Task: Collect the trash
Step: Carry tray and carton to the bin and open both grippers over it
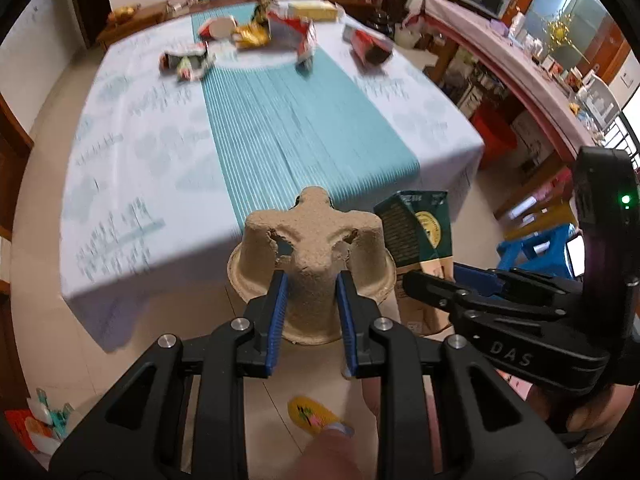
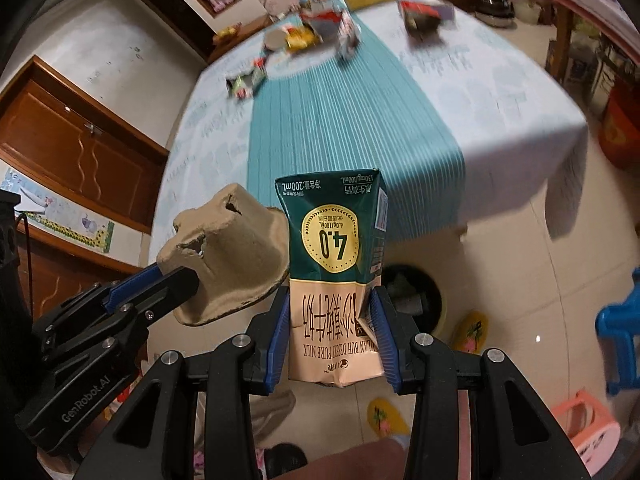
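**A:** So which step is this? Both hands look loaded.

**B:** Yep, I'd call it the carry-to-the-bin leg. The left tongs [image 1: 311, 300] are clamped on a brown pulp cup holder [image 1: 312, 248], blue pads squeezing its middle stem, with the holder sticking out ahead of the jaws. The right tongs [image 2: 330, 328] are closed on a green-and-tan milk carton [image 2: 335, 280] (held upside down, going by the print), pads pressing the tan lower half from both sides.

**A:** And where's the bin?

**B:** In the right wrist view there's a dark round trash bin [image 2: 416, 296] on the floor, just behind and to the right of the carton, partly hidden by it. Both items hang over the floor, off the near edge of the tabletop [image 2: 440, 100], side by side — the holder's rim looks like it's touching or nearly touching the carton, can't tell which.

**A:** Next move?

**B:** My guess — get each piece over the bin's mouth, then open the jaws one at a time so nothing bounces off the rim. The holder is wide, so it may need lining up. Then back for the rest: more wrappers and cartons [image 1: 288, 36] sit at the far end, well apart from both tongs.
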Tool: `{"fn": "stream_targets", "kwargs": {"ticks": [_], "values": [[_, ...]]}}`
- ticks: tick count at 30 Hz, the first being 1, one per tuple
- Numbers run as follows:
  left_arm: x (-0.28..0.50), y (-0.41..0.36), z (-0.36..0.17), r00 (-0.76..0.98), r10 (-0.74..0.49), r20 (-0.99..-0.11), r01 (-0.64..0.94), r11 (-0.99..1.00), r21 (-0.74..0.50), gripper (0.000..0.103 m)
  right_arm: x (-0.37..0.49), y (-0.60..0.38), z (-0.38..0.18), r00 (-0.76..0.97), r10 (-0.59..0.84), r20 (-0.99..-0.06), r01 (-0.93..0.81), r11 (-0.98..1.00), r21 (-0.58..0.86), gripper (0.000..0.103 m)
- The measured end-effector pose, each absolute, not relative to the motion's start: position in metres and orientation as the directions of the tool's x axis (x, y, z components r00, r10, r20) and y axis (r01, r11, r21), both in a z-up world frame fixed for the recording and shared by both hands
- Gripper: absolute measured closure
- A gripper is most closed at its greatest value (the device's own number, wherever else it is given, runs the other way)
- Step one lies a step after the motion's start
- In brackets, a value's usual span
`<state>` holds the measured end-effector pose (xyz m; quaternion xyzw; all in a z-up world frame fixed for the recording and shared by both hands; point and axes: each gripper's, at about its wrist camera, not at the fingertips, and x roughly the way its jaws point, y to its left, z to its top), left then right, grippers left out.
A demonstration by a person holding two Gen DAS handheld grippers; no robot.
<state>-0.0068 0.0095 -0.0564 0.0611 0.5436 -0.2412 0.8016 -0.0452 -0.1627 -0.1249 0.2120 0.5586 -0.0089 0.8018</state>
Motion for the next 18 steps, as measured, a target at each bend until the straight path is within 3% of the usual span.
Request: {"fn": "stream_targets", "kwargs": {"ticks": [8, 18], "values": [[-0.022, 0.002, -0.120, 0.221, -0.290, -0.931, 0.395, 0.899, -0.186, 0.081, -0.079, -0.163, -0.190, 0.248, 0.246, -0.937, 0.292, 0.903, 0.314, 0.064], [-0.013, -0.023, -0.281, 0.192, -0.203, -0.960, 0.366, 0.923, -0.122, 0.081, -0.071, -0.186, -0.340, 0.162, 0.280, -0.946, 0.309, 0.896, 0.318, 0.064]]}}
